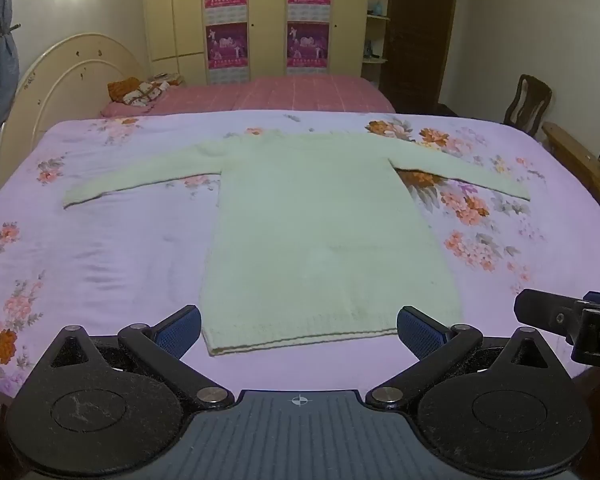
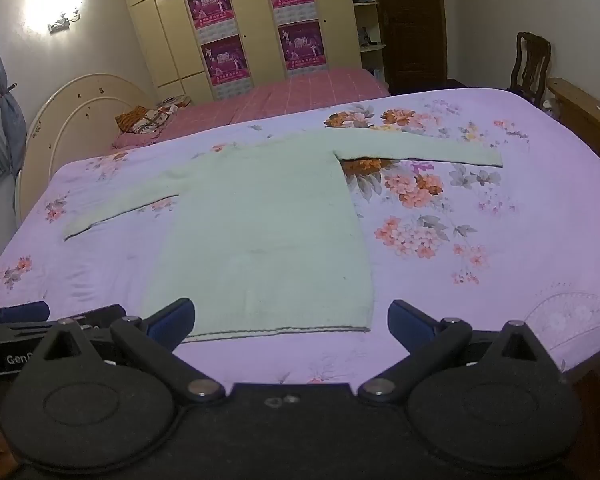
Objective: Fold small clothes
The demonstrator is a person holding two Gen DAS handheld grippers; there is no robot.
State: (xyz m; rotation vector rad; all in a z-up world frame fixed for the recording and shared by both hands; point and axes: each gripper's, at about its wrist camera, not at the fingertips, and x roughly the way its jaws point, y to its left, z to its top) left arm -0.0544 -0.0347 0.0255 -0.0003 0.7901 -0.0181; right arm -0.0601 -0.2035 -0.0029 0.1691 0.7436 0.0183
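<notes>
On the flowered bedsheet (image 1: 100, 248) a pale sweater (image 1: 324, 232) lies flat, sleeves spread, unfolded. Left gripper (image 1: 299, 330) and right gripper (image 2: 291, 322) hover near its hem, jaws wide, empty. All folding remains.

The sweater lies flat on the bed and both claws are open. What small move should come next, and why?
Probably bring the left claw toward the left sleeve to fold it in. The sweater lies flat, both sleeves spread, nothing folded yet, and both claws, the right claw too, hover open and empty near the hem.
</notes>
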